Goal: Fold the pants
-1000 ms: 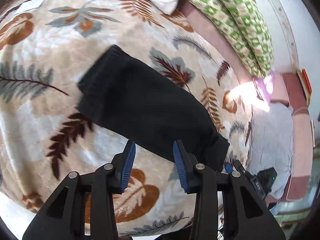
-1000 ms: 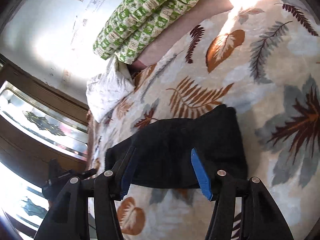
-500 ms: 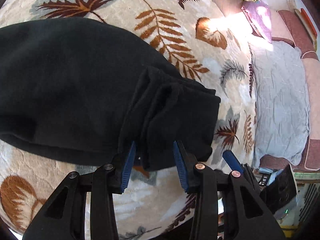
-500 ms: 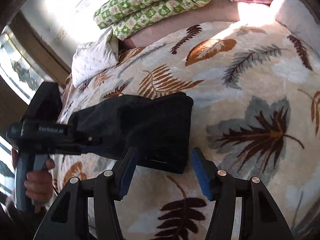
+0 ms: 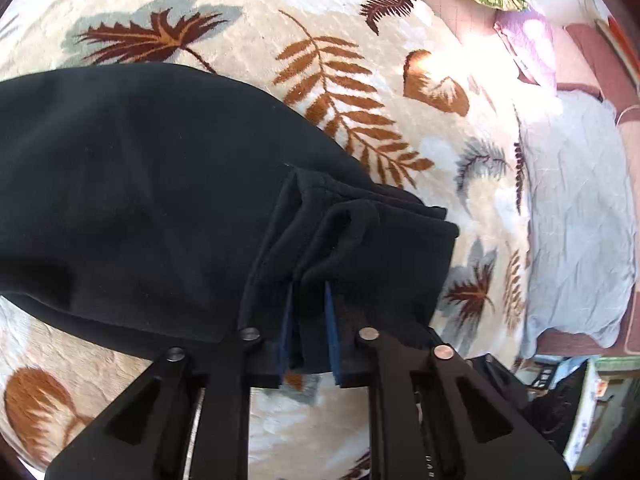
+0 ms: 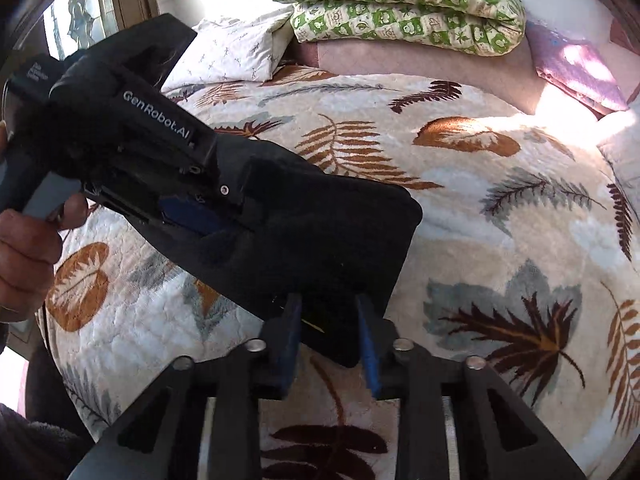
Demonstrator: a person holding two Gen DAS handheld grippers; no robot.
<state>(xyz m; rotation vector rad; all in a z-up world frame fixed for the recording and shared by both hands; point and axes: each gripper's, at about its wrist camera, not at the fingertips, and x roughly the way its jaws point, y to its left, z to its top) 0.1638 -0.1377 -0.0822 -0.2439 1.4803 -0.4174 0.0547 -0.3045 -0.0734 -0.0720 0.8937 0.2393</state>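
The black pants [image 5: 140,200] lie folded on a leaf-patterned blanket [image 5: 360,60]. In the left wrist view my left gripper [image 5: 308,320] is shut on the bunched near edge of the pants, with cloth between its blue pads. In the right wrist view the pants [image 6: 332,232] show as a dark slab, and my right gripper [image 6: 328,340] has closed its blue pads on their near corner. The left gripper [image 6: 188,208] also shows there, held by a hand and gripping the pants' left end.
Green patterned pillows [image 6: 400,0] and a white pillow [image 6: 232,52] lie at the bed's far side. A grey cloth [image 5: 580,220] and a purple cloth [image 6: 576,64] lie at the blanket's edge. A window [image 6: 76,16] stands at the far left.
Both grippers went from open to closed on the pants' near edge. The left gripper moved from the leg side to the bunched end, and the right gripper came closer.
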